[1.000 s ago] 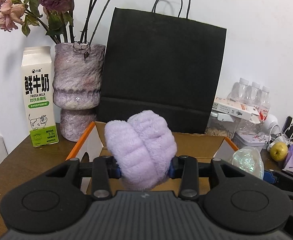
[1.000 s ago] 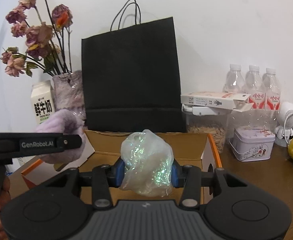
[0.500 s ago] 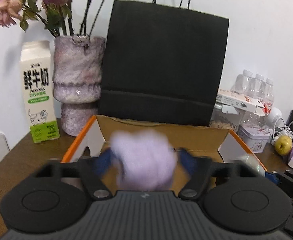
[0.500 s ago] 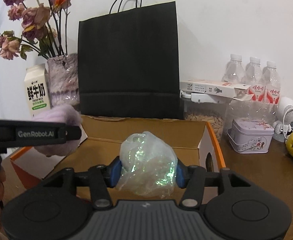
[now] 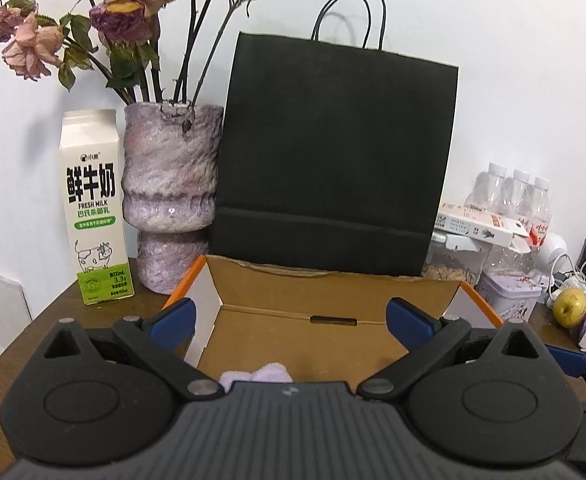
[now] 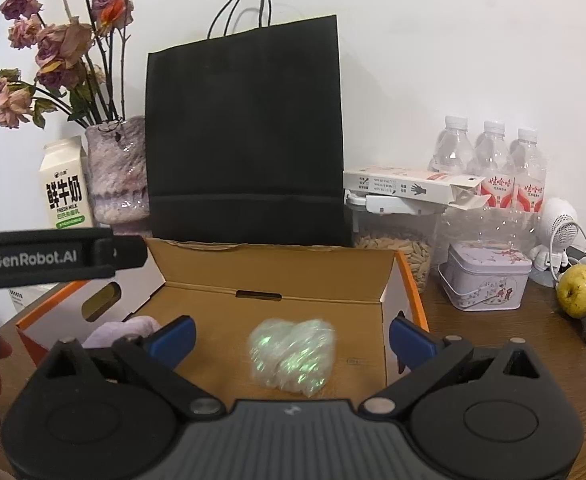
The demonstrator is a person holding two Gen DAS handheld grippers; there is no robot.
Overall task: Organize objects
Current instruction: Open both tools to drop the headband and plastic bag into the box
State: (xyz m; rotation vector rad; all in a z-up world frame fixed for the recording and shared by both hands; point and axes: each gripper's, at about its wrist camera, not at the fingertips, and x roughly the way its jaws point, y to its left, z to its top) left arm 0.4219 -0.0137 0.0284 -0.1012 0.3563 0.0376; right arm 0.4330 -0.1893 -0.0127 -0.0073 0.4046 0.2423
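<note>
An open cardboard box [image 5: 333, 292] [image 6: 277, 276] with orange-edged flaps sits in front of me. The fluffy purple cloth [image 5: 257, 374] lies in the box's near left part, mostly hidden by my left gripper body; it also shows in the right wrist view [image 6: 121, 330]. The iridescent clear bag [image 6: 293, 354] lies on the box floor. My left gripper [image 5: 291, 318] is open and empty above the box. My right gripper [image 6: 291, 336] is open and empty above the bag. The left gripper's body [image 6: 53, 258] shows at the left of the right wrist view.
A black paper bag [image 5: 333, 160] stands behind the box. A milk carton [image 5: 93, 216] and a vase of dried roses [image 5: 169, 196] stand at the left. Water bottles [image 6: 489, 164], a seed jar [image 6: 397, 248], a tin [image 6: 485, 280] and a pear [image 6: 579, 290] are at the right.
Both grippers have opened. The purple cloth has dropped from the left gripper into the box, and the iridescent bag has dropped from the right gripper onto the box floor.
</note>
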